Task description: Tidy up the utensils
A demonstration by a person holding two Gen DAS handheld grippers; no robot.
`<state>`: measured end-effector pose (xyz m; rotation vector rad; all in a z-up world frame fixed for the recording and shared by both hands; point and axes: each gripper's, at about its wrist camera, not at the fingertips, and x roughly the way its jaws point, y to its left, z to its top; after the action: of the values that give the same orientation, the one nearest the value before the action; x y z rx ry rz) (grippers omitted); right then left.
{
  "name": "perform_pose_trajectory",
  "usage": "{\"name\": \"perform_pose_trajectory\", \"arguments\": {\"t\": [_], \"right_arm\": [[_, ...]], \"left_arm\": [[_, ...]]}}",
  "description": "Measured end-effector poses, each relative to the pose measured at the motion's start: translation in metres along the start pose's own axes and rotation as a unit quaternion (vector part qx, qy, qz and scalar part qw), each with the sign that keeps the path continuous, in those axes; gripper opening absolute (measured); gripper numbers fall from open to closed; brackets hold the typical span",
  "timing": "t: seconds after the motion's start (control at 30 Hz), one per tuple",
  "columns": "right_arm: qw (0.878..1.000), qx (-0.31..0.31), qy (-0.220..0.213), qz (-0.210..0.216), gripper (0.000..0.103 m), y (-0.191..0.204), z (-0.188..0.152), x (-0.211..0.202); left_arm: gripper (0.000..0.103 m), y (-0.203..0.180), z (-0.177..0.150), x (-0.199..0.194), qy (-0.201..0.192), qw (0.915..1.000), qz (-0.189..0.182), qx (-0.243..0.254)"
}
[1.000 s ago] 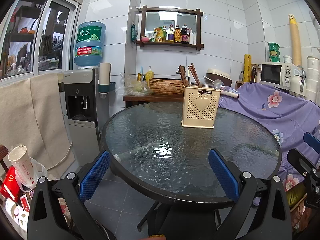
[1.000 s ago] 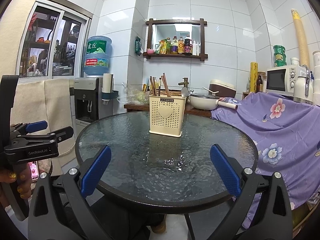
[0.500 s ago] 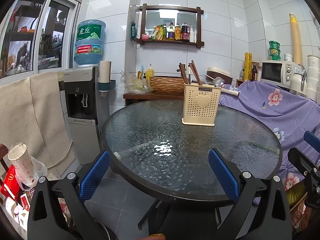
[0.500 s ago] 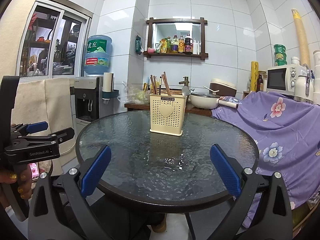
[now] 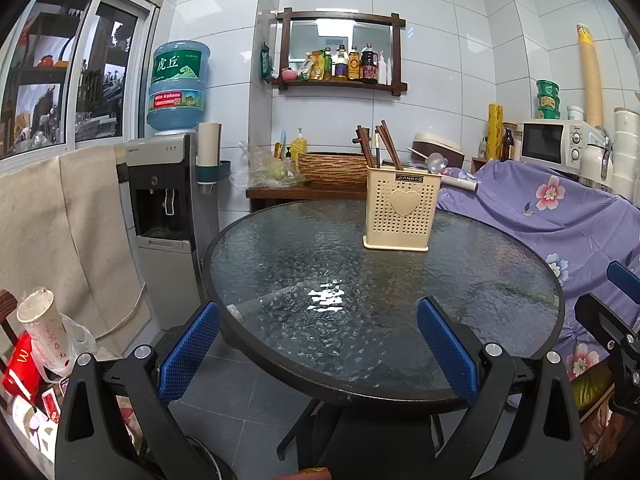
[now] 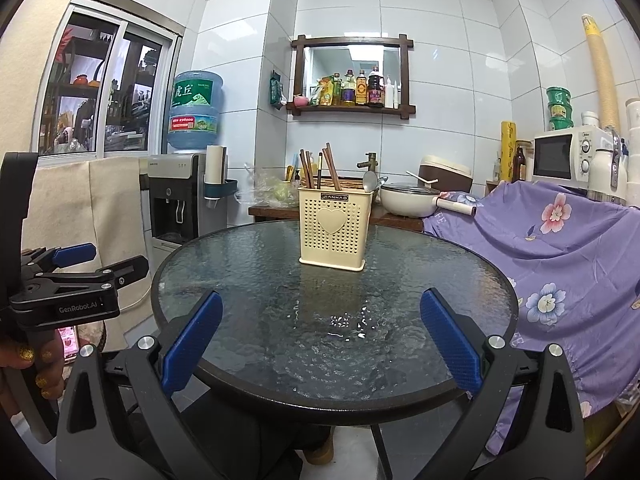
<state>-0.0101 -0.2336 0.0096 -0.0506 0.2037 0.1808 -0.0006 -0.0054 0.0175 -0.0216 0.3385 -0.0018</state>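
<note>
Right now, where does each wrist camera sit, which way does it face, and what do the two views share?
Left wrist: behind the open left gripper, facing the glass table from its near-left edge; the right gripper's tips show at far right.
Right wrist: behind the open right gripper, facing the table squarely; the left gripper and a hand show at left.
Shared: the cream utensil holder with chopsticks and a spoon.

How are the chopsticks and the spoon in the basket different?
The chopsticks are brown, thin and straight; the spoon is shiny silver with a round bowl. The chopsticks are several and stick up taller; the spoon is one and pokes out lower. Both stand in the cream utensil holder.
</note>
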Motion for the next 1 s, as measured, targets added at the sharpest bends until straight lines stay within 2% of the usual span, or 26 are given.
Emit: {"name": "perform_pose_trajectory", "arguments": {"t": [1.0], "right_arm": [[1.000,-0.001,0.002,0.003,0.097,-0.0003,0.0015,0.0007]], "left_arm": [[0.097,-0.0007,0.0011,-0.0009,-0.001,1.0000,-0.002,-0.001]]}}
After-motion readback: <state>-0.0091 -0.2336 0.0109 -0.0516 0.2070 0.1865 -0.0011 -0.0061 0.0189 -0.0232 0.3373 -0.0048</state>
